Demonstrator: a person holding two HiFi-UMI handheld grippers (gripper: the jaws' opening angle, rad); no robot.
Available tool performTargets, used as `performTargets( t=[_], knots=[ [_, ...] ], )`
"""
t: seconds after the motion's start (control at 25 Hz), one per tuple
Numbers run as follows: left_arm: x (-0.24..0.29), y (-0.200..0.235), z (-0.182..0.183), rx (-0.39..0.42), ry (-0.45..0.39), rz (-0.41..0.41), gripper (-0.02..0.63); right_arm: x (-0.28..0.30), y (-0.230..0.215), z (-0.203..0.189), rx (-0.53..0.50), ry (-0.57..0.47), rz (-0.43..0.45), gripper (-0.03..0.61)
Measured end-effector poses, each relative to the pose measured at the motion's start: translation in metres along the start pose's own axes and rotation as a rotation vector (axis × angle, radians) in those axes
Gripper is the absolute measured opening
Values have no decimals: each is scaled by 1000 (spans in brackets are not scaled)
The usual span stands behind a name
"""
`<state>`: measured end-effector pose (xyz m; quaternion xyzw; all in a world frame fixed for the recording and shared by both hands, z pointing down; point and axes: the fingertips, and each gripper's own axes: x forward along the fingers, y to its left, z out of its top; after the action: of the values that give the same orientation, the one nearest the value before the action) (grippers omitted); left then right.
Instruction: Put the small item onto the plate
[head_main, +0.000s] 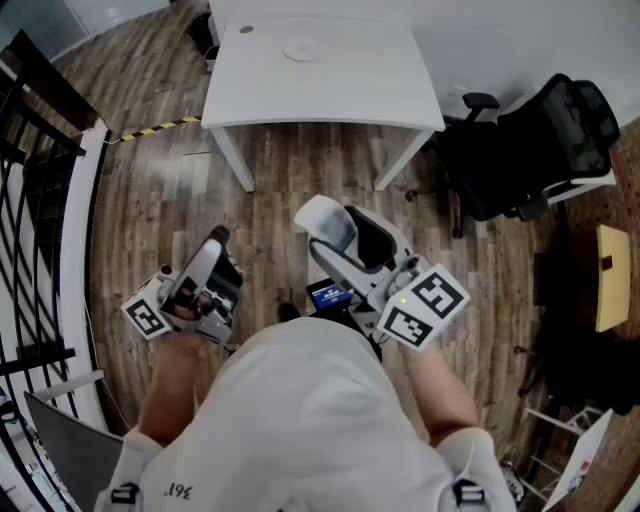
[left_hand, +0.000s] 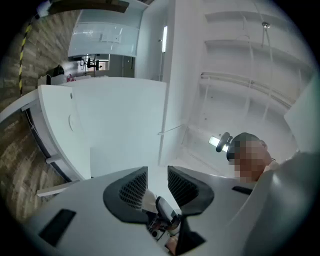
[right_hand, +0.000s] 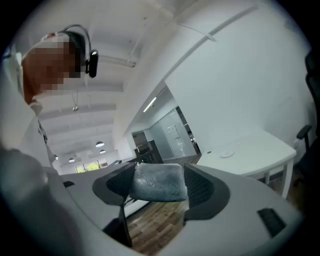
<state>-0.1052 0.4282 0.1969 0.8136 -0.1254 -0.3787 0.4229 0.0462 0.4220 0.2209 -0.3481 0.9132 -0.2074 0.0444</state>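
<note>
A white table (head_main: 320, 80) stands ahead on the wooden floor. On it lie a pale round plate (head_main: 300, 50) and a small dark item (head_main: 246, 29) to its left. My right gripper (head_main: 345, 232) is held in front of the person's body, shut on a grey spongy block (right_hand: 159, 182) that fills the space between its pads. The table (right_hand: 250, 150) and plate (right_hand: 227, 154) show far off in the right gripper view. My left gripper (head_main: 218, 240) is held at the left, tilted upward; its jaws (left_hand: 157, 182) stand a little apart with nothing between them.
A black office chair (head_main: 540, 140) stands right of the table. A black railing (head_main: 30, 200) runs along the left side. Yellow-black tape (head_main: 155, 128) marks the floor by the table's left leg. A yellow panel (head_main: 612, 275) leans at the far right.
</note>
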Motion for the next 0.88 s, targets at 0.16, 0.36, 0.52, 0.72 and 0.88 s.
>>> performTargets(
  t=[0.16,0.36,0.52,0.72,0.88],
  knots=[
    [2,8,-12,14,-4,-1,109,-2,-23,0,188,-54,47,302],
    [5,12,-25,19,33,-5,109,-7,-36,2,333,-112,68,302],
    [9,17,-34,15,52,-11,109,-16,-49,8,401,-165,68,302],
    [15,21,-48,2,73,-7,109,-29,-58,12,418,-193,53,302],
    [19,23,-54,-4,85,-6,109,-33,-62,14,435,-208,52,302]
  ],
)
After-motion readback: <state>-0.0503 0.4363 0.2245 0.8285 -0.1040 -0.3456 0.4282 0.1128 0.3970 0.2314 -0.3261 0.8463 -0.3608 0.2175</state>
